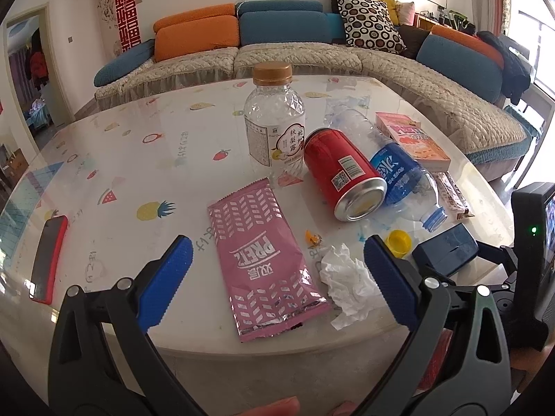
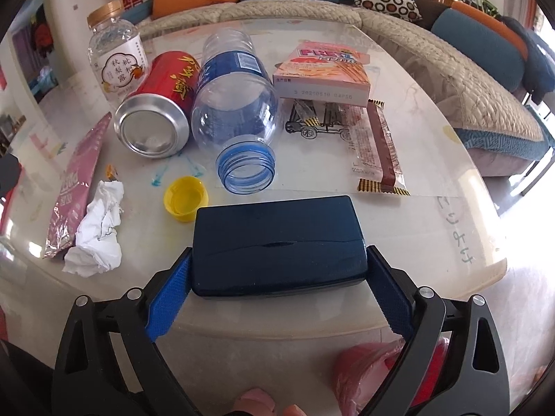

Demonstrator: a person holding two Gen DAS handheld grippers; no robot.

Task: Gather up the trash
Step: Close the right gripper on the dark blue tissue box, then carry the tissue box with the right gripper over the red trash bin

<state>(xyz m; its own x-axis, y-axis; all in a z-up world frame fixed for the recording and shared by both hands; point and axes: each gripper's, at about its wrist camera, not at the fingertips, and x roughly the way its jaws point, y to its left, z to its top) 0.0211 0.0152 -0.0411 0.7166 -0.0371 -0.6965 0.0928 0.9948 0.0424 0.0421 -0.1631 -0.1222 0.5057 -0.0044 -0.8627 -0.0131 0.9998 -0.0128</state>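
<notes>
1. The right hand-held gripper (image 2: pixel 277 270) is clamped on a dark blue box (image 2: pixel 277 242), one blue finger against each short side. The box sits at the near edge of the tabletop (image 2: pixel 433 159).
2. The left hand-held gripper (image 1: pixel 277 270) has its fingers spread wide apart and holds nothing. It hovers over the near part of the tabletop, with a pink foil wrapper (image 1: pixel 263 260) and a crumpled white tissue (image 1: pixel 347 284) lying between the fingers.
3. A red can (image 2: pixel 156 111) lies on its side, base toward the cameras, touching a capless blue-labelled plastic bottle (image 2: pixel 236 104) that also lies on its side.
4. A clear bottle with a gold cap (image 2: pixel 114 55) stands upright just behind the can.
5. A yellow cap (image 2: pixel 185 199) rests open side up, between the tissue and the dark blue box, near the mouth of the lying bottle.
6. A pink snack box (image 2: pixel 322 72) lies flat to the right of the lying bottle. A brown-striped wrapper (image 2: pixel 378 149) lies in front of it.
7. A red-cased phone (image 1: pixel 48 260) lies flat at the left of the tabletop, well apart from the trash.
8. A sofa (image 1: pixel 312 59) stands behind the tabletop.
</notes>
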